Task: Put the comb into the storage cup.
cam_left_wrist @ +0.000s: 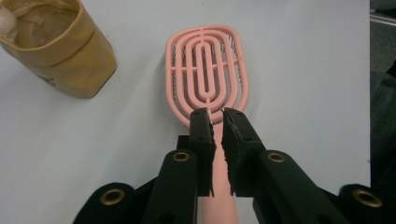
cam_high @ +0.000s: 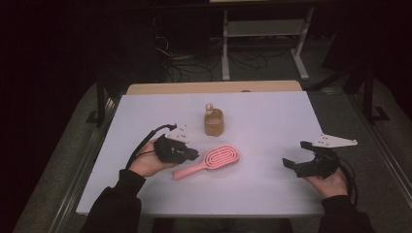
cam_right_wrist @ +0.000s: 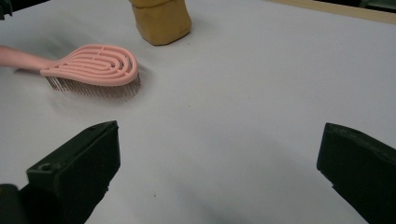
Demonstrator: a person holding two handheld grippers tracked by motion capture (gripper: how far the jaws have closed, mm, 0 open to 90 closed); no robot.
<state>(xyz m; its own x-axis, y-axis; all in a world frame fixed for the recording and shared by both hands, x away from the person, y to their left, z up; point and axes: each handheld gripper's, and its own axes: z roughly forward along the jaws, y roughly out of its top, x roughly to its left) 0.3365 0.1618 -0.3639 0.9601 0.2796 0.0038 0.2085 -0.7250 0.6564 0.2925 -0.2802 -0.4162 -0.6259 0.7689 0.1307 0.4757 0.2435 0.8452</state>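
Observation:
A pink paddle hairbrush (cam_high: 221,157) (cam_left_wrist: 208,70) (cam_right_wrist: 95,65) lies bristles down on the white table top (cam_high: 272,121), handle toward the near left. My left gripper (cam_high: 195,154) (cam_left_wrist: 218,116) hovers over the handle where it meets the head. Its jaws stand only a narrow slit apart, with the pink handle showing through the slit and beneath them; the pads do not press on it. My right gripper (cam_high: 295,153) (cam_right_wrist: 219,154) rests at the near right, jaws wide open over bare table with nothing between them.
A tan soft pouch (cam_high: 213,124) (cam_left_wrist: 60,56) (cam_right_wrist: 161,18) with a pale lump in its top stands just behind the brush. A wooden strip (cam_high: 214,87) edges the table's far side. Dark floor, cables and a metal frame (cam_high: 262,43) lie beyond.

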